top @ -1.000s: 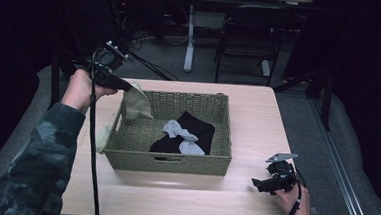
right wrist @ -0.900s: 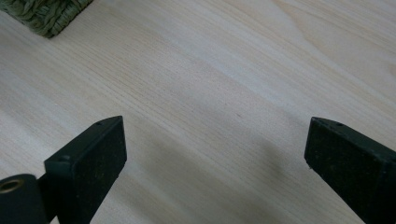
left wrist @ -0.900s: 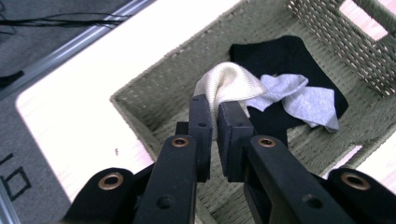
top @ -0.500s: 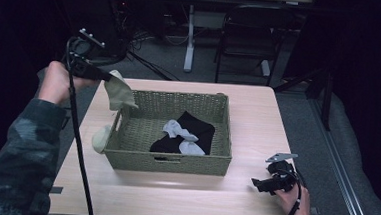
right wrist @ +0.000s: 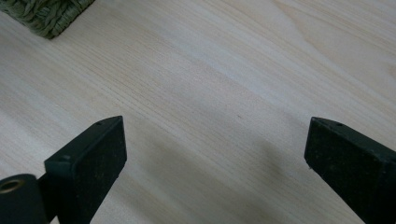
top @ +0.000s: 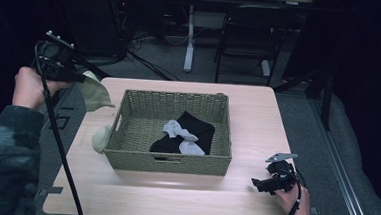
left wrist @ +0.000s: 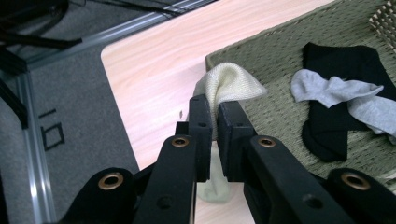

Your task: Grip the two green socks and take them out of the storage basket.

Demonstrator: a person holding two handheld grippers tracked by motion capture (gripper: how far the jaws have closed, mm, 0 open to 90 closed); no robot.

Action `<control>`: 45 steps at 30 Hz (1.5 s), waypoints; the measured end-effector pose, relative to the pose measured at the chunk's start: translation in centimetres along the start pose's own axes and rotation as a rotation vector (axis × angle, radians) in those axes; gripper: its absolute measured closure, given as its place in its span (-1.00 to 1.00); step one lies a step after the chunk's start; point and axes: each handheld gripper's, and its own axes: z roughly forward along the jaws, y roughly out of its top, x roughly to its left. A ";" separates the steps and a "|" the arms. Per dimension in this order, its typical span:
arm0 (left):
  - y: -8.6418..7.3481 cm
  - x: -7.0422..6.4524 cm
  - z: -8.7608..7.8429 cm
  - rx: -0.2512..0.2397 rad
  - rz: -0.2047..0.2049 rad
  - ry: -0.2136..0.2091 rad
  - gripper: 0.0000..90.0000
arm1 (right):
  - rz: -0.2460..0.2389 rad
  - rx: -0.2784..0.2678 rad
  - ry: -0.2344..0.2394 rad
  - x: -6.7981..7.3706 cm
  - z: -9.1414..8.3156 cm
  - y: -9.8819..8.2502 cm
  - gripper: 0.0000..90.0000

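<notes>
My left gripper (top: 82,78) is raised off the table's far left corner, shut on a pale cream sock (top: 98,98) that hangs down beside the woven basket (top: 125,158). In the left gripper view the sock (left wrist: 229,86) is pinched between the two black jaws of my left gripper (left wrist: 215,112), its lower end dangling below. Inside the basket lie a black sock (top: 194,130) and a grey sock (top: 179,133). My right gripper (top: 255,183) rests low at the table's front right, open, with bare wood between the jaws of my right gripper (right wrist: 215,140).
The wooden table (top: 258,116) has free surface right of and in front of the basket. Beyond its far edge stand a dark chair (top: 248,38) and cables on the grey floor. A metal rail (left wrist: 28,154) runs along the floor on the left.
My left gripper has carried the cream sock leftward, away from the basket's left rim and out past the table edge. The right gripper has stayed still.
</notes>
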 end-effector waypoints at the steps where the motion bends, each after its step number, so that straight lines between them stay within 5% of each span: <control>1: -0.3 0.2 0.3 0.004 -0.011 -0.001 0.88 | 0.000 0.000 0.001 0.0 0.0 0.0 -0.89; 12: -4.5 2.3 5.1 0.077 -0.084 -0.010 0.88 | 0.003 -0.003 0.001 0.0 0.0 0.0 -0.89; 28: -10.3 2.2 14.2 0.201 -0.161 -0.088 0.85 | 0.007 0.002 0.007 0.0 0.1 0.0 -0.89; 30: -11.1 2.0 15.1 0.217 -0.169 -0.092 0.73 | 0.004 -0.002 0.009 0.0 0.1 0.0 -0.89; 34: -12.6 1.9 15.6 0.220 -0.227 -0.087 0.17 | 0.002 -0.002 0.008 0.0 0.0 0.0 -0.89; 40: -14.2 1.3 13.6 0.158 -0.243 -0.036 -0.52 | 0.003 -0.003 0.010 0.0 0.0 0.0 -0.89; 45: -15.8 0.2 12.1 0.111 -0.226 -0.020 -0.74 | 0.002 -0.004 0.011 0.1 0.0 0.0 -0.89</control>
